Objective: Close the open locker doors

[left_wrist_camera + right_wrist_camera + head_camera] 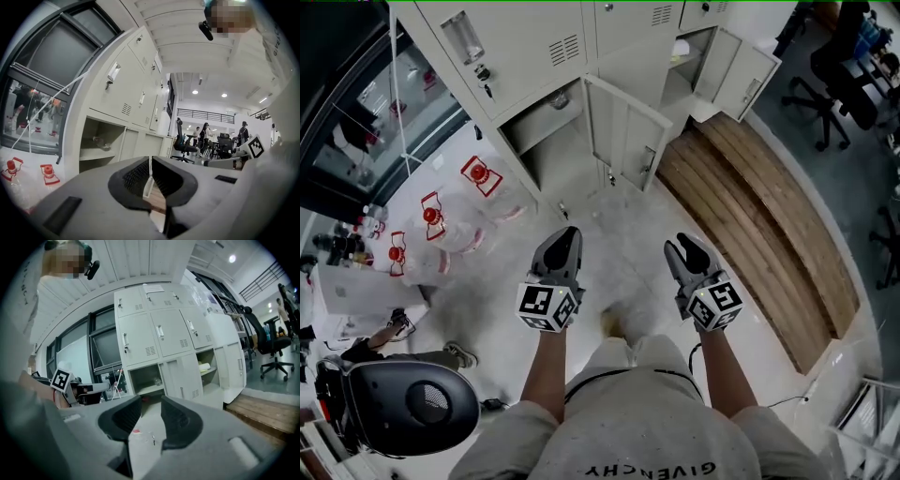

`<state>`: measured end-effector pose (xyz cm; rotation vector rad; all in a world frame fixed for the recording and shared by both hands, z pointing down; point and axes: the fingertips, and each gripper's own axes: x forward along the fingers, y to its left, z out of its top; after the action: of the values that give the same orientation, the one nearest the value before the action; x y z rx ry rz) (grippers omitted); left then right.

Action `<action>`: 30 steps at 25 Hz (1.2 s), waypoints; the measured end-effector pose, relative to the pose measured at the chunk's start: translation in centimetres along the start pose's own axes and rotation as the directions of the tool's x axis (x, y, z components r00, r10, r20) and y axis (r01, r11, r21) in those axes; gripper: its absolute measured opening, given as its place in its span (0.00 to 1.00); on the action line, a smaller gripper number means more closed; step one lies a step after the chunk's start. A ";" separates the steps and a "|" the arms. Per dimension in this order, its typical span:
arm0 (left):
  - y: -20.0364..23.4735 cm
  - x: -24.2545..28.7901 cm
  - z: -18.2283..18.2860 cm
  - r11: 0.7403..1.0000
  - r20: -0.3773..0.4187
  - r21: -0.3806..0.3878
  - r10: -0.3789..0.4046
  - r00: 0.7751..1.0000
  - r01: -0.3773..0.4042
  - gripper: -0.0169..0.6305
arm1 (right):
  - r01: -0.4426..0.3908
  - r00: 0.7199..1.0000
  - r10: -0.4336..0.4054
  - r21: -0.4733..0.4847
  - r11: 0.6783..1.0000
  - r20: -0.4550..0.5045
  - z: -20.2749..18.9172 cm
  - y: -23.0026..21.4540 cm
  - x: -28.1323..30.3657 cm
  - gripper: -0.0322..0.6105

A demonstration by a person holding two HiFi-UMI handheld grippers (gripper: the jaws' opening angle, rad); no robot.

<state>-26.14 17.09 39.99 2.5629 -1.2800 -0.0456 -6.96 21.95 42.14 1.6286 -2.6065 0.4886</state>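
A beige locker bank [544,42] stands ahead. Its lower left compartment [546,131] is open, with its door [626,136] swung out toward me. Further right a second compartment [694,66] is open, its door [748,77] hanging wide. Both open compartments [146,378] [206,367] show in the right gripper view, and the left one [98,140] shows in the left gripper view. My left gripper [562,251] is held low in front of me, well short of the lockers, jaws together and empty. To its right my right gripper [689,258] is at the same distance, jaws apart with nothing between them.
A wooden platform [759,216] lies on the floor right of the lockers. Office chairs [834,84] stand at the far right. Plastic-wrapped red and white items [441,225] lie on the left floor below a window. A black rounded object [403,403] sits near my left side.
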 end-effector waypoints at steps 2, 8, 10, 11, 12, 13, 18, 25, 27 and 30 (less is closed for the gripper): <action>0.2 0.7 -0.2 1.000 -0.005 -0.003 -0.003 1.000 0.003 0.05 | 0.009 1.000 -0.009 0.012 1.000 -0.011 -0.3 -1.0 0.7 0.24; 1.6 3.0 -0.9 0.999 -0.014 -0.027 0.019 1.000 -0.019 0.05 | 0.000 0.999 0.001 0.035 0.999 -0.048 -1.1 -4.0 4.4 0.25; 2.1 4.2 -1.0 0.999 -0.016 -0.027 0.033 0.999 -0.033 0.05 | -0.011 0.998 0.013 0.038 0.999 -0.057 -1.1 -5.0 6.1 0.25; 2.4 4.7 -1.1 0.999 -0.019 -0.026 0.040 0.999 -0.041 0.05 | -0.021 0.998 0.023 0.038 0.999 -0.063 -1.1 -5.5 7.0 0.26; 2.6 5.3 -1.2 0.998 -0.021 -0.028 0.049 0.999 -0.050 0.05 | -0.033 0.997 0.035 0.034 0.999 -0.072 -1.1 -5.9 7.8 0.26; 2.8 5.9 -1.4 0.998 -0.024 -0.031 0.059 0.998 -0.060 0.05 | -0.047 0.995 0.049 0.026 0.999 -0.082 -1.1 -6.4 8.7 0.26; 3.8 9.5 -2.3 0.994 -0.045 -0.046 0.102 0.994 -0.104 0.05 | -0.088 0.989 0.089 0.013 0.996 -0.121 -1.0 -9.5 12.5 0.27; 3.9 14.3 -3.8 0.989 -0.079 -0.057 0.134 0.988 -0.138 0.05 | -0.146 0.975 0.144 0.000 0.989 -0.167 -1.8 -13.0 16.2 0.29; 3.9 15.5 -4.3 0.987 -0.084 -0.057 0.143 0.986 -0.148 0.05 | -0.157 0.973 0.155 0.003 0.988 -0.169 -1.8 -14.0 17.2 0.29; 3.9 16.9 -5.0 0.984 -0.094 -0.062 0.160 0.983 -0.166 0.05 | -0.187 0.967 0.184 0.001 0.982 -0.178 -2.2 -15.0 18.4 0.30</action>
<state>-18.13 2.72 47.41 2.3661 -1.4234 0.0543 -2.37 0.42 51.40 1.2766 -2.6319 0.5905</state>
